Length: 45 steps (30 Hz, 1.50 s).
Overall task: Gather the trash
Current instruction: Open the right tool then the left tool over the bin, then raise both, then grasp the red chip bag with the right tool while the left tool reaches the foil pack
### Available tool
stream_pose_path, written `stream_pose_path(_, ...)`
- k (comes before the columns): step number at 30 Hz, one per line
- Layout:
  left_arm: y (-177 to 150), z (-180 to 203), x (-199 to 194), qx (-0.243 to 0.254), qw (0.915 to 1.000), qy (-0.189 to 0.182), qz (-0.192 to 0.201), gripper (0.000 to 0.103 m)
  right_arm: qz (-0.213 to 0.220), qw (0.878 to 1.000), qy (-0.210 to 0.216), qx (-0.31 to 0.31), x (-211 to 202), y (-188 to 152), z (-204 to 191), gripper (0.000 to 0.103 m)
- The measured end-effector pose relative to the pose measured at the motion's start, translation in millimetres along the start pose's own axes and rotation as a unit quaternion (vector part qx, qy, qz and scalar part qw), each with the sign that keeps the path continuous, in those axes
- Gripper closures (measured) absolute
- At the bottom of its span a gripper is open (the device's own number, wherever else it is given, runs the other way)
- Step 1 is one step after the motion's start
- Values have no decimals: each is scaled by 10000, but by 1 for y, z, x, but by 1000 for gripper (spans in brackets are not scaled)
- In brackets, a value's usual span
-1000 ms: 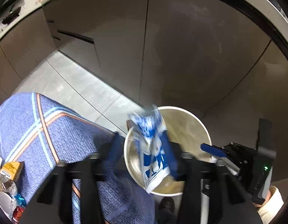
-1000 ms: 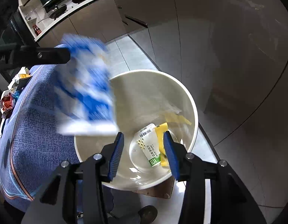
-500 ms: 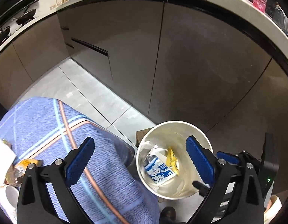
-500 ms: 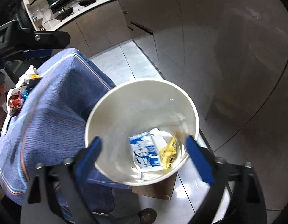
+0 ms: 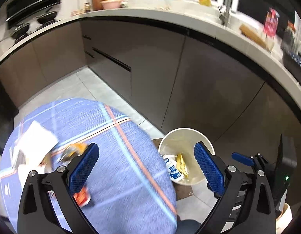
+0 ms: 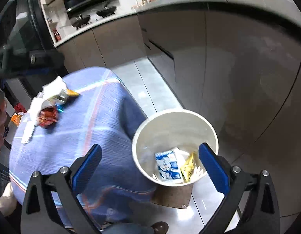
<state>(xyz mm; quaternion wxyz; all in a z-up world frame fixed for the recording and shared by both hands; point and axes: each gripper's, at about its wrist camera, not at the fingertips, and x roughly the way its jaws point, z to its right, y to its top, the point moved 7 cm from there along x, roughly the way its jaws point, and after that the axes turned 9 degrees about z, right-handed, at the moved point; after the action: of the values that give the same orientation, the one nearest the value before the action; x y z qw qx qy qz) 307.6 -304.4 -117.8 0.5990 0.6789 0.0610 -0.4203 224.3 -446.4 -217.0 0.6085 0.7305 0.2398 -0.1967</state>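
Both the left gripper (image 5: 146, 164) and right gripper (image 6: 150, 164) are hanging wide apart and empty while the crinkly blue-and-white packet (image 6: 167, 165) is lying inside the smooth round white bin (image 6: 150, 124), right of the cloth-covered worktop (image 6: 82, 128).

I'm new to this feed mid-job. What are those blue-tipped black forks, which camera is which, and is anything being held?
The forks are two hand-held grippers carried by a person; each has a fisheye camera looking along its fingers. One picture comes from the left gripper, the other from the right gripper. Both are open and hold nothing. Below sits a white bin containing a blue-and-white packet and a yellow wrapper. Beside it, a table under a blue striped cloth carries more trash: white paper, a red wrapper, an orange-tipped one.
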Motion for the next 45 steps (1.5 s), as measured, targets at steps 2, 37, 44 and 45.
stream_pose_path(2, -6, -12, -21, -129, 9999, 46, 71, 8, 210, 9995, 173, -158, -16, 12, -22, 3)
stream_pose_path(37, -185, -267, -129, -2111, 9742, 713, -370, 17, -572, 9811, 889, -1623, 95, 3, -294, 28)
stream_pose_path(44, -182, -271, -112, -2276, 9712, 494, -510, 20, -526, 9742, 462, -2146, 124, -4, -300, 49)
stream_pose_path(45, -181, -270, -109, -2313, 9703, 475, -534, 18, -555, 9743, 389, -2146, 127, -5, -298, 64)
